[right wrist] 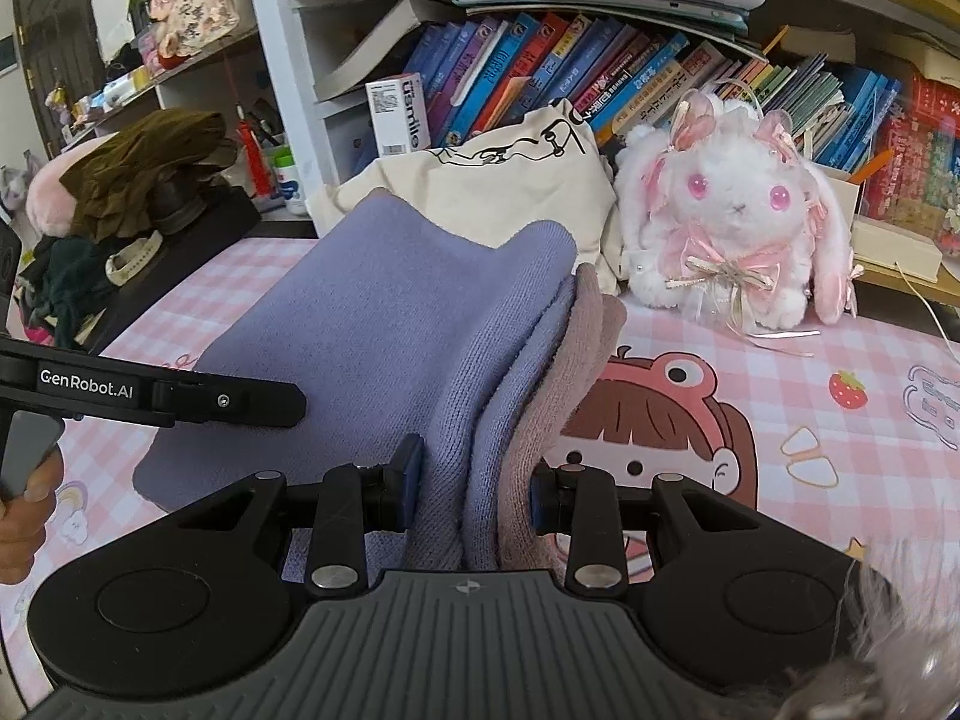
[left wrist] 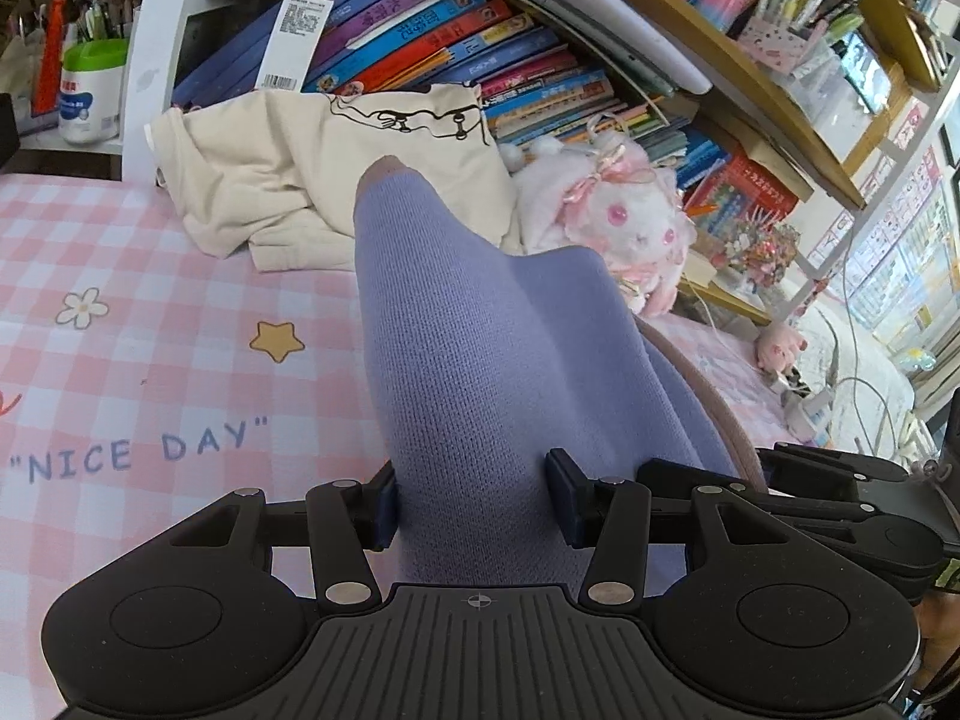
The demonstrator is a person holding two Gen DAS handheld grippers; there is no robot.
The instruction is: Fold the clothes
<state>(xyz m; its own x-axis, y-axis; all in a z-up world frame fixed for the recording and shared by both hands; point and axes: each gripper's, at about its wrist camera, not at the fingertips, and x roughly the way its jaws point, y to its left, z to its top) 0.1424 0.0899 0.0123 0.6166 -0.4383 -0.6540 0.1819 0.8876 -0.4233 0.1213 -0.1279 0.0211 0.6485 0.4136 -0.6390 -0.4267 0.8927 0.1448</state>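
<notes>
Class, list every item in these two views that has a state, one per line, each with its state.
left hand-held gripper: fingers spread, purple fabric between them
right hand-held gripper: shut on purple garment
purple garment: folded in layers, raised at the near edge
cream garment: crumpled, unfolded, against the books
plush rabbit: upright on the desk
books: leaning on the shelf

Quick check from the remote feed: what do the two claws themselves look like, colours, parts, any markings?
Both match: left claw and right claw are matte black with blue finger pads, silver pivot pins, round side discs and a ribbed grey base plate. White "GenRobot.AI" lettering marks the left unit's side.
</notes>
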